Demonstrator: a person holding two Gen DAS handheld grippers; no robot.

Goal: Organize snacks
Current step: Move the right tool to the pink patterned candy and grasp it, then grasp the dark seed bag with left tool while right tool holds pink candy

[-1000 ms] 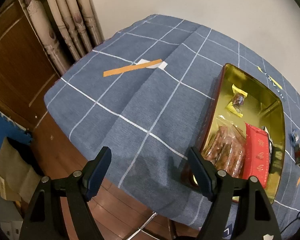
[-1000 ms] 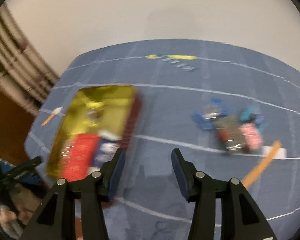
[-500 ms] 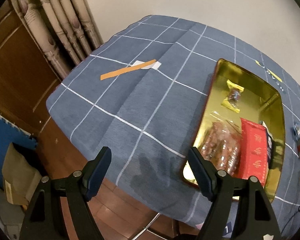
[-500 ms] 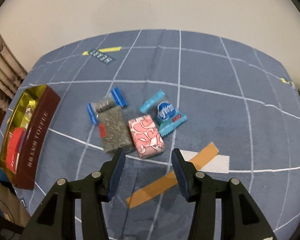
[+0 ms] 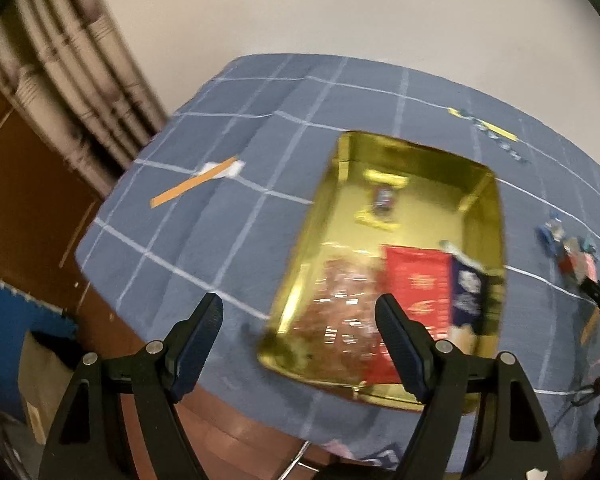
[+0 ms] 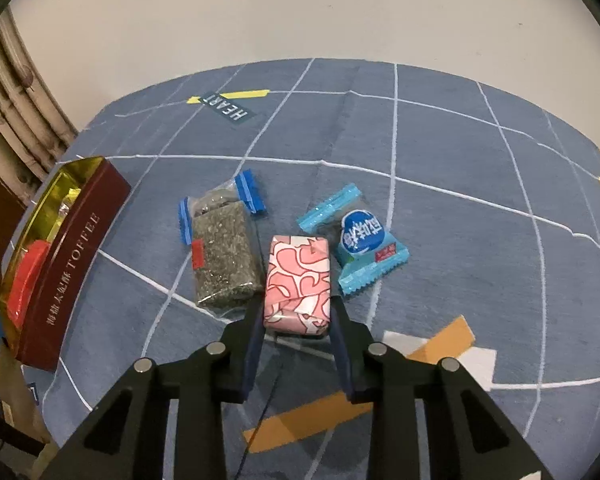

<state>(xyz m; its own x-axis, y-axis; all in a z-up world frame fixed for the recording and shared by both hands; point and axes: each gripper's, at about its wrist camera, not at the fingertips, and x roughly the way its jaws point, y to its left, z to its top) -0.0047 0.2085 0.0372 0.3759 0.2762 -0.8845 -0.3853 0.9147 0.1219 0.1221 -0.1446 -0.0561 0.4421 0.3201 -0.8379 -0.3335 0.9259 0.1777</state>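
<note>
Three snacks lie on the blue cloth (image 6: 440, 152), right of the toffee tin (image 6: 76, 264) — the right gripper (image 6: 298, 326) pinches the pink packet's (image 6: 298, 280) near end, long axis running away. Left gripper (image 5: 300, 332) — spread, empty — hovers at the tin's near edge.

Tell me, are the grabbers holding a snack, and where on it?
The right gripper pinches the pink-and-white patterned wrapped block by its near end, one finger on each long side. The left gripper is open, holding nothing.
</note>
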